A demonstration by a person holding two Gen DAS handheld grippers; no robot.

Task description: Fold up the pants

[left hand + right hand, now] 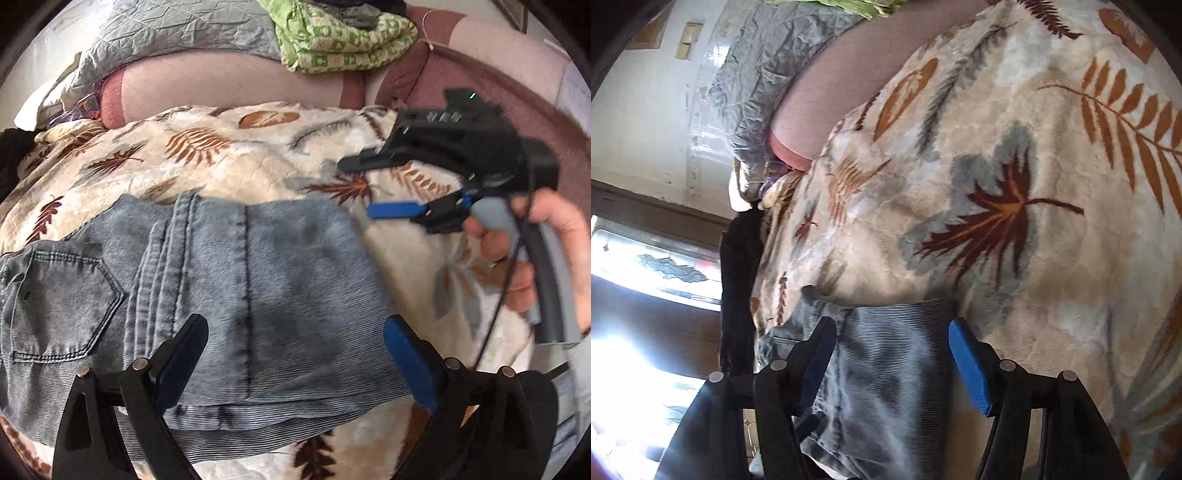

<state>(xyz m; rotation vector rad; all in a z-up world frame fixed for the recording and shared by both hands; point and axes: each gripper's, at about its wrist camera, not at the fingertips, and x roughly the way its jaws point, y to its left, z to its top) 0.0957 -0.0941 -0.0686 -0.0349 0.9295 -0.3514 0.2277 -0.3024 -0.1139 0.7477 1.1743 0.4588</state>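
The left gripper [295, 354] hangs over the near part of the jeans [229, 280] with its jaws spread wide, one black finger [184, 350] and one blue pad [406, 362] on either side of a stretch of denim and neither seen to press on it. The right gripper [369, 192] shows in the left wrist view to the right and a little farther off, held by a hand [535, 251]; its jaws stand apart over the blanket just past the right edge of the jeans, gripping nothing. In its own view the right gripper [890, 362] has the folded denim [886, 369] lying below the gap between its fingers, and whether they touch the cloth cannot be told.

The jeans lie folded and flat on a cream blanket [258, 155] printed with brown and grey leaves, a back pocket [62, 302] at the left. Beyond the blanket sits a pink cushion [229, 88], and farther still a grey quilt [177, 33] and a bundle of green patterned cloth [343, 40]
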